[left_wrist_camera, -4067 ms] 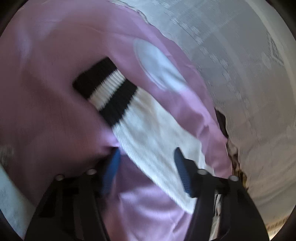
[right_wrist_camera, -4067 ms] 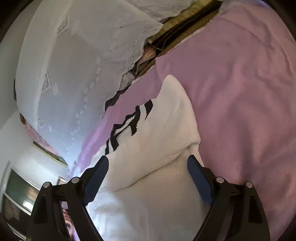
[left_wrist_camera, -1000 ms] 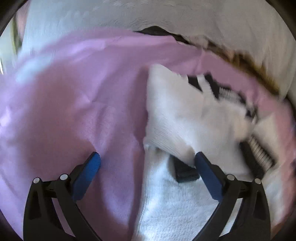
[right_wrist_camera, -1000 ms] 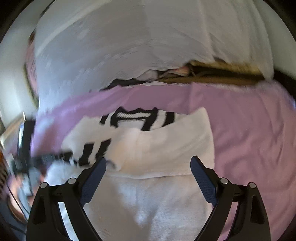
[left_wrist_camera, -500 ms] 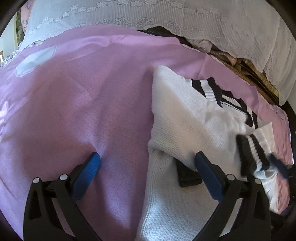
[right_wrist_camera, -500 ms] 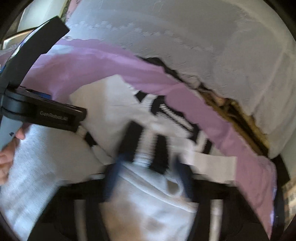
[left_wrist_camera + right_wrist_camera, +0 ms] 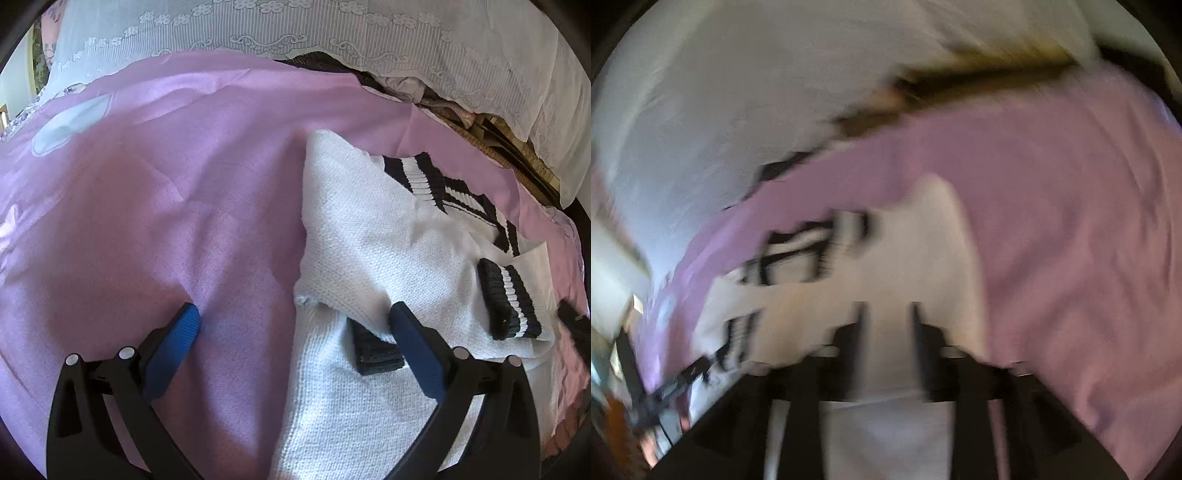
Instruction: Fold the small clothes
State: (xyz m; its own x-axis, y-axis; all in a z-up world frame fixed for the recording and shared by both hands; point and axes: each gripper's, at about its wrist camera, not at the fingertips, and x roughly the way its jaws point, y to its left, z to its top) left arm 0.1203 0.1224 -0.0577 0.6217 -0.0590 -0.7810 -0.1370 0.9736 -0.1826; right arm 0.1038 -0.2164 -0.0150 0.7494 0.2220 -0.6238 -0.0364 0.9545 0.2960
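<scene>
A white knit sweater [image 7: 369,229] with black-and-white striped trim lies on a pink sheet [image 7: 147,203]. One sleeve is folded across its body, and the striped cuff [image 7: 509,299] rests flat near the right side. A second dark cuff [image 7: 376,350] pokes out from under a fold. My left gripper [image 7: 293,314] hovers open over the sweater's left edge, one finger above the sheet and one above the knit. The right wrist view is blurred. There my right gripper [image 7: 888,314] is over the sweater [image 7: 923,251], its jaws opening with nothing gripped between them.
A white lace bedcover [image 7: 332,29] hangs along the far side. Dark and brown items [image 7: 498,129] show beneath its hem. The pink sheet spreads wide to the left of the sweater, with a pale oval patch [image 7: 70,125] on it.
My right gripper carried the striped cuff over the sweater, let it drop there and swung away fast. The left gripper has stayed where it was, open.
</scene>
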